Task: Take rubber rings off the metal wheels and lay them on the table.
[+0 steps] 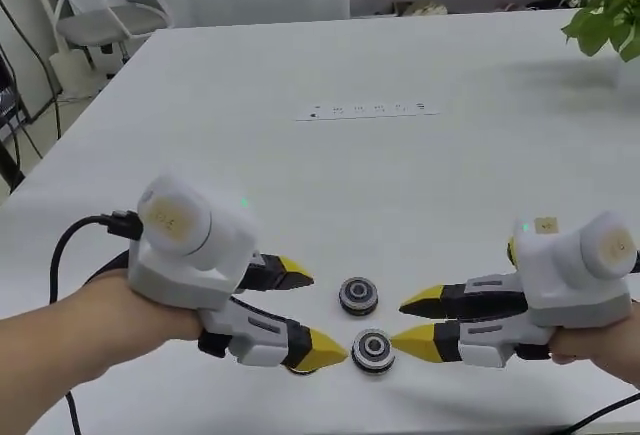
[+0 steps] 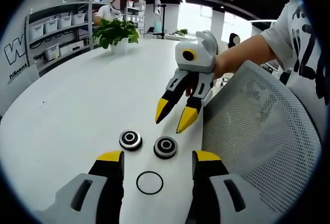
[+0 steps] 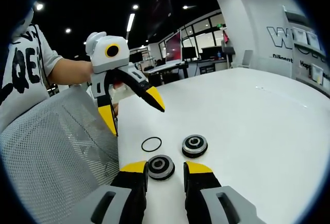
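Thin black rubber ring [image 2: 149, 183] lying loose and flat on white table [image 1: 400, 175] between the left gripper [image 2: 158, 157] tips, jaws wide apart and empty, near metal wheel [image 3: 161, 166] with dark rim just ahead of right gripper [image 1: 400, 322], jaws apart, second wheel [image 3: 194, 145] beyond

Black rubber ring [image 2: 149, 183] — white table [image 1: 400, 55]

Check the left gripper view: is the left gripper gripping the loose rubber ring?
No, the rubber ring lies flat on the table, clear of both fingers of the open left gripper.

Left tool [image 1: 315, 313] gapes wide; right tool [image 1: 400, 322] parted narrower.
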Tool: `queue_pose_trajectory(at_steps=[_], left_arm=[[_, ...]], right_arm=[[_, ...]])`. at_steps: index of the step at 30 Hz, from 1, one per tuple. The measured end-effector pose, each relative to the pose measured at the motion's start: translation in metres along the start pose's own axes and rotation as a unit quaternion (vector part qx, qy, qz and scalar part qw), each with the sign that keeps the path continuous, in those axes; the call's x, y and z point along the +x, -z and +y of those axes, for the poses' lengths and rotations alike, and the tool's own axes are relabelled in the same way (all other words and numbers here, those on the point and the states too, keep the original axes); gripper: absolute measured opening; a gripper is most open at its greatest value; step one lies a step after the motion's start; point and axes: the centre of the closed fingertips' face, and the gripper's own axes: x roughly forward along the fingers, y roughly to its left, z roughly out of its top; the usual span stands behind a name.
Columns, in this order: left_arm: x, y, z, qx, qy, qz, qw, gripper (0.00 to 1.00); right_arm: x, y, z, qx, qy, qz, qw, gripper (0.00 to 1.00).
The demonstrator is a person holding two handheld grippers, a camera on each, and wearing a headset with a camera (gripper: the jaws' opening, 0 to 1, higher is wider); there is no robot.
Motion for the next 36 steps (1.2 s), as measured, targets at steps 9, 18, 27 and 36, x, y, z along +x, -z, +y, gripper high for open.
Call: queue_pose_trajectory(at_steps=[9,18,27,36], left_arm=[[0.01,0.003,-0.001,-0.003,0.009,0.007,0.9999,0.48],[0.019,0.005,-0.002,-0.008,0.016,0.014,0.9998,0.45],[0.032,-0.001,-0.006,-0.013,0.023,0.012,0.9996,0.42],[0.039,0.004,-0.009,-0.007,0.029,0.022,0.9993,0.39]], right_arm=[[0.002,0.009,0.0,-0.004,-0.003,0.01,0.9999,0.26],[0.005,0.017,0.002,-0.008,-0.003,0.017,0.9998,0.26],[0.006,0.022,0.006,-0.007,-0.004,0.02,0.9998,0.26],[0.005,0.023,0.007,-0.005,-0.003,0.018,0.9998,0.26]])
